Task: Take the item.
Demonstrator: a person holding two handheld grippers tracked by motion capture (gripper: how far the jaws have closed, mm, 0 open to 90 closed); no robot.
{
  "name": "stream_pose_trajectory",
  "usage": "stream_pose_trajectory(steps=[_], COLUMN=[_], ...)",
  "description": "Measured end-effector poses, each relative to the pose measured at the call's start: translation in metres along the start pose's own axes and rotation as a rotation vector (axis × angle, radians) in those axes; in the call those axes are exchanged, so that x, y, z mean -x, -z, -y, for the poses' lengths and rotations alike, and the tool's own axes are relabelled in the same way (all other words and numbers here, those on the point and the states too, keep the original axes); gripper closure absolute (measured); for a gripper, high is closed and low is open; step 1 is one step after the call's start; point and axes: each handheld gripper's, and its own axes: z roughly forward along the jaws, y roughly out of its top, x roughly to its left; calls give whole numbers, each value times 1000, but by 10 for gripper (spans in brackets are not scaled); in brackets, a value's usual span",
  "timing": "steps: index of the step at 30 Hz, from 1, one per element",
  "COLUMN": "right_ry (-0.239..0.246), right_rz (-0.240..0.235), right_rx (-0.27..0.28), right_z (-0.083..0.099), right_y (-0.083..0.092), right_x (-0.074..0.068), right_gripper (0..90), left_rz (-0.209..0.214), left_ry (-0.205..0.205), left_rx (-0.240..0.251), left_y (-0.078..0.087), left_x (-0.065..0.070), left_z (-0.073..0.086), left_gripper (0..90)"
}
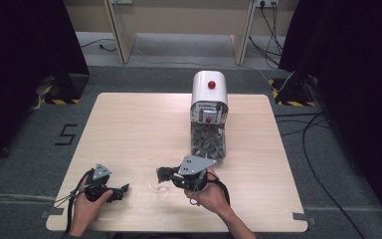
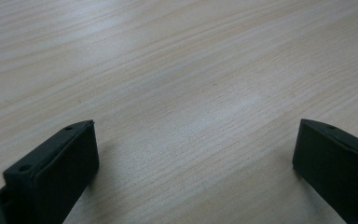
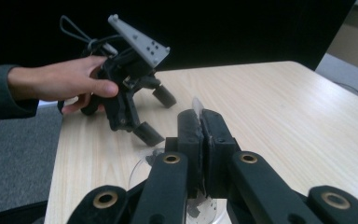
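Note:
My right gripper [image 3: 200, 119] is shut, and a thin clear plastic edge [image 3: 196, 104] sticks up between its pads. That edge belongs to a small clear plastic cup [image 3: 142, 173], which shows below the jaws. In the high view the cup [image 1: 160, 189] sits near the table's front edge, with the right gripper [image 1: 162, 174] over it. My left gripper [image 2: 193, 154] is open, its jaws wide apart low above bare wood with nothing between them. In the high view the left gripper [image 1: 122, 191] rests at the front left, and it shows in the right gripper view [image 3: 157, 115], held by a hand.
A white dispenser [image 1: 209, 87] with a red button stands at the middle back of the wooden table [image 1: 129, 129]. Its clear lower bin [image 1: 208, 142] holds several dark items. Cables lie on the floor to the right.

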Motion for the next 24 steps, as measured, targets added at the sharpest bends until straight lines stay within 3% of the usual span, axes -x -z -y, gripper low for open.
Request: stream_pose_trajectory(steps=[6,24], right_ry=[4,7], right_rz=[-22,-19], right_rx=[-30,-78], right_z=[5,16], right_y=[-10,-24], right_x=[-4,-5], right_gripper=[877,860], left_rz=[0,0], left_ry=[0,0], left_rx=[0,0], left_y=[0,0], left_x=[0,0], left_z=[0,0], left_gripper=[0,0])
